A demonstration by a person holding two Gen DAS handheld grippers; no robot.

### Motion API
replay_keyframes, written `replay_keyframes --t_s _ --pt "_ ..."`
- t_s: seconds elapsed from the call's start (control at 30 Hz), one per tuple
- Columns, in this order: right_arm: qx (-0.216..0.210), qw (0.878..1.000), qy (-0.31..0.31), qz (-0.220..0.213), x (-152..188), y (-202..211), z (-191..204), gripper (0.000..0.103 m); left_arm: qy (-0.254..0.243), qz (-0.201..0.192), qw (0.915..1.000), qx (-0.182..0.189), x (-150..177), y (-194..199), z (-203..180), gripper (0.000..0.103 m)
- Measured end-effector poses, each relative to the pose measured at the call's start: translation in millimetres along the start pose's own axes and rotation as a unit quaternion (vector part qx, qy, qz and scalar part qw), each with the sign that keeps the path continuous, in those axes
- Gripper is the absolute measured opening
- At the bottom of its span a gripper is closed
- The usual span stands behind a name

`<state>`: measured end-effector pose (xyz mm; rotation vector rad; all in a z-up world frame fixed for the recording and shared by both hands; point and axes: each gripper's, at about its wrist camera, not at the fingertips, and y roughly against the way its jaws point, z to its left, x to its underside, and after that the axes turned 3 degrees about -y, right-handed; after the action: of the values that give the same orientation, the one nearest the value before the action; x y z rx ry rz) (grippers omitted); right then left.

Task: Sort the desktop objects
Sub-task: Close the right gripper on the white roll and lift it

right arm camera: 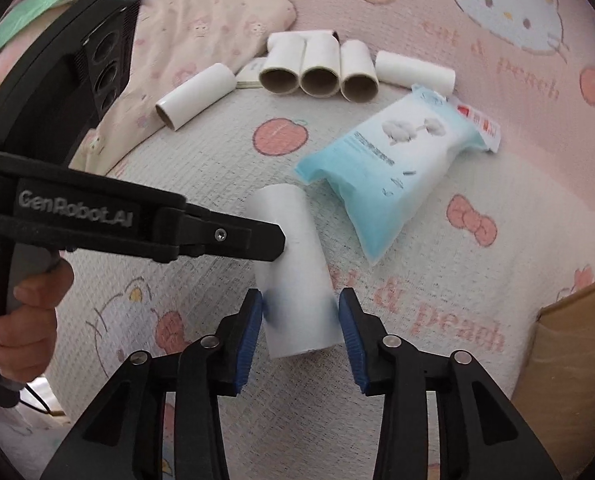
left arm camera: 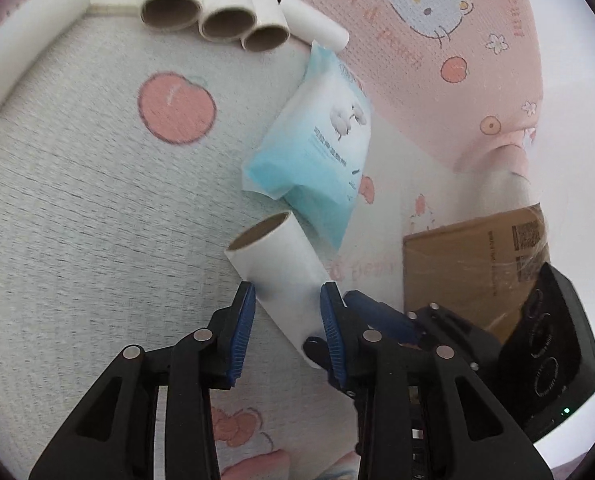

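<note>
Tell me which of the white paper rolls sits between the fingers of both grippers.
The lone white roll lying beside the blue wipes pack; the other rolls are grouped at the far side, away from both grippers.

Your left gripper (left arm camera: 287,308) and right gripper (right arm camera: 300,314) point steeply down, tips close together, jaws parted; your hand (right arm camera: 25,316) wraps the left handle.

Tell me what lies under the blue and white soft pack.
Under the blue and white soft pack only the pink-printed woven bed cover shows; whatever the pack hides beneath itself cannot be seen.
</note>
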<state>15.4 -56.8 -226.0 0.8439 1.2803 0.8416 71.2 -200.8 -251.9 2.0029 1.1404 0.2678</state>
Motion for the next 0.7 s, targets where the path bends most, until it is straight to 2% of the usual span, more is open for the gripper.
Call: replay_keyframes --t_s 0.23,0.37,0.57,0.7 --pt "-0.025 0.999 -0.036 0.016 -6 -13 -9 0.041 0.013 -0.001 0.9998 0.017 -10 -13 1 0.045" --pt "-0.019 0.999 -0.043 0.028 -7 -22 -12 0.041 0.023 0.001 0.9995 0.02 -12 -18 2 0.048" --pt "-0.035 0.997 -0.068 0.025 -6 -21 -18 0.041 -0.01 -0.008 0.9999 -0.001 -8 -14 -12 0.048" --pt "-0.023 0.998 -0.055 0.007 -4 -11 -10 0.041 -0.035 -0.019 0.9992 -0.004 -4 0 -23 0.048"
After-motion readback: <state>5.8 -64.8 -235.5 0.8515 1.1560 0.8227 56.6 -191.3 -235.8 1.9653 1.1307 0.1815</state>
